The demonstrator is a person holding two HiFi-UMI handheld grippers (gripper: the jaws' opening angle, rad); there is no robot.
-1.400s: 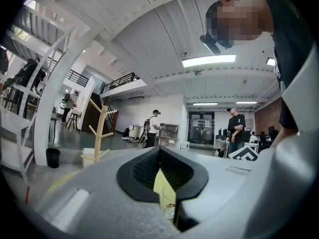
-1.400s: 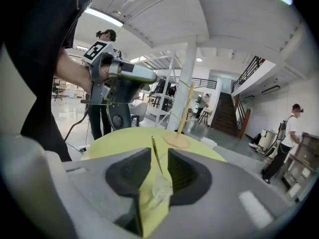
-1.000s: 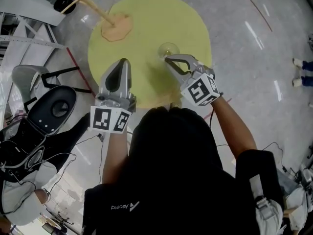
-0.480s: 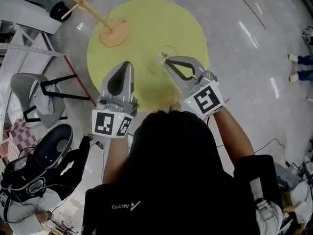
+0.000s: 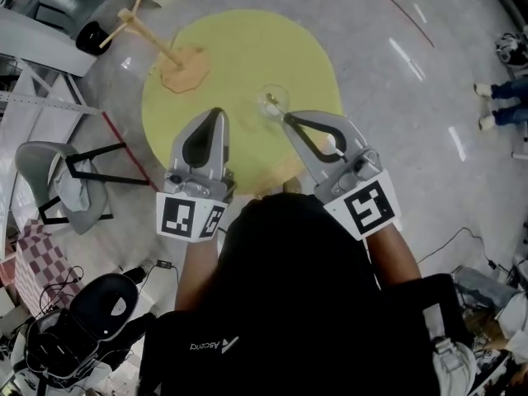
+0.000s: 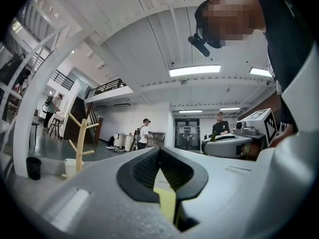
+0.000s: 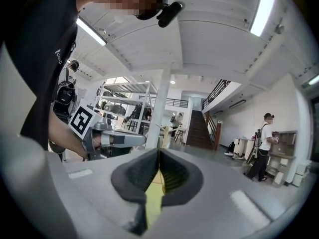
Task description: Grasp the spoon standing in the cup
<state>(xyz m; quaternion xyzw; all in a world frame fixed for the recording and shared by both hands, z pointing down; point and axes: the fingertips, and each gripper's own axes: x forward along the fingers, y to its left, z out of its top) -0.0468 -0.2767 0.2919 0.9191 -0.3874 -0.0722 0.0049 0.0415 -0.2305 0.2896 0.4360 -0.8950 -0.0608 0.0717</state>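
I'm seeing right tool (image 5: 285, 119) lifting away from cup (image 5: 272, 99), jaws pinched together, no spoon showing between them, so I'm suspecting a miss. Left tool (image 5: 218, 114) hanging left of cup, closed, empty.

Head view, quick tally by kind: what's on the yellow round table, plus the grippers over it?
wooden rack: 1
glass cup: 1
grippers: 2 (left gripper, right gripper, both shut)
Total: 4
No spoon can be made out.
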